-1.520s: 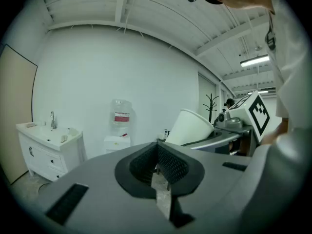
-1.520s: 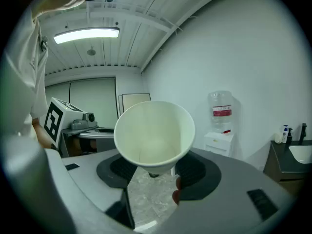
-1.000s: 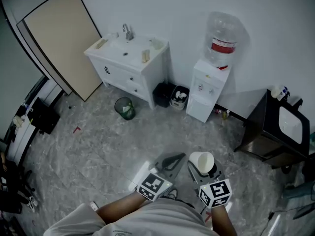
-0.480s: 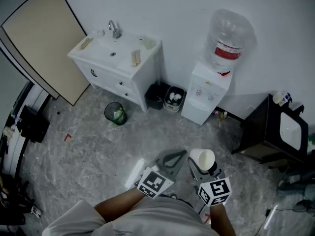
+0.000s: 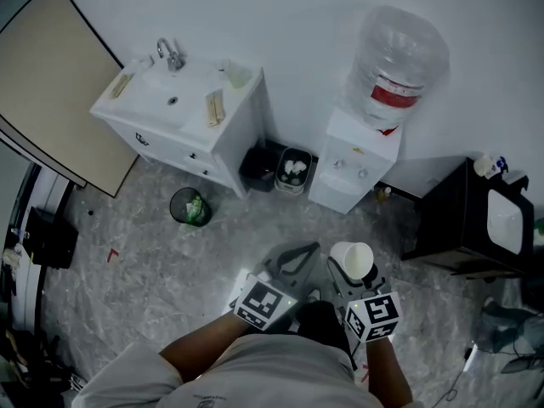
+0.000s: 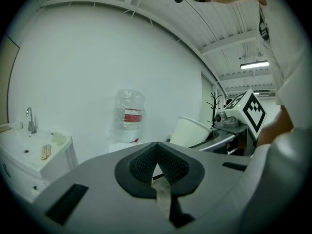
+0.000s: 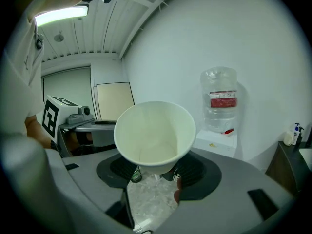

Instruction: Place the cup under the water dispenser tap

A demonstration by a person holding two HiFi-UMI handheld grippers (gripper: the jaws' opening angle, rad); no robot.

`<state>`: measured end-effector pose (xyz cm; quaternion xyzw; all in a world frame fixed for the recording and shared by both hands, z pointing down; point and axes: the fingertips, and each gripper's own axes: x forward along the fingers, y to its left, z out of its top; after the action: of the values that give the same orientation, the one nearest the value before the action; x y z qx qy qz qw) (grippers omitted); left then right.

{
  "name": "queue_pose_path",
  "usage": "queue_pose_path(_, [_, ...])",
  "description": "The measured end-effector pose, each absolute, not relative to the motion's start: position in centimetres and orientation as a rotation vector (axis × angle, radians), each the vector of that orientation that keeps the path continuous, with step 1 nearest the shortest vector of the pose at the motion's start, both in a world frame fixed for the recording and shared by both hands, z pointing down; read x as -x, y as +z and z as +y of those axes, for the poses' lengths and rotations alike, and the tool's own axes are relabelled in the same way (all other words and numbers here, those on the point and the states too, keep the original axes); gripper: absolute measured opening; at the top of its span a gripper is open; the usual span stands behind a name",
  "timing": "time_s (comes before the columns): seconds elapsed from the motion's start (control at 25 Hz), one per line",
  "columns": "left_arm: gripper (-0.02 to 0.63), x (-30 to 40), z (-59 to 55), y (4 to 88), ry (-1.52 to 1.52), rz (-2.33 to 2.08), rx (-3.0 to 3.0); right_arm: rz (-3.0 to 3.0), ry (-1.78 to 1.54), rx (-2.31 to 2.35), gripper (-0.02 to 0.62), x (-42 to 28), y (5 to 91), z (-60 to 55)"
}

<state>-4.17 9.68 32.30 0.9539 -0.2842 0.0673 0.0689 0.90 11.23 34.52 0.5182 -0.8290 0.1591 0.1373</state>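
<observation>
Cup in the right hand-held gripper, dispenser across the floor.

I read the right hand-held gripper (image 5: 348, 280) as clamped on the white paper cup (image 5: 351, 260). Its pads press the cup's lower wall from both sides, and I see nothing inside the cup. The left hand-held gripper (image 5: 299, 255) sits just beside it, jaws closed together with nothing between them. Both hang low in front of the person, above the marbled grey floor (image 5: 153, 262). The water dispenser (image 5: 350, 164) stands against the white wall, well apart from the cup, with a clear bottle (image 5: 399, 58) bearing a red label on top. A white sink cabinet (image 5: 183, 117) stands to its left in the head view, with a green bin (image 5: 188, 206) on the floor before it.
</observation>
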Motion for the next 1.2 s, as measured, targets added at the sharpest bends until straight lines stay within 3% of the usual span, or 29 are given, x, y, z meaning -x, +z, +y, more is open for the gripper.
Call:
queue_pose_path(0.64, [0.003, -3.4, -12.2, 36.5, 0.152, -0.973, -2.842, -2.35, 0.434, -1.345, 0.261, -7.6, 46.2, -10.6])
queue_pose_path(1.2, [0.003, -5.9, -21.0, 50.0, 0.249, -0.827, -2.856, -2.22, 0.488, -1.32, 0.261, -8.8, 66.2, -19.7])
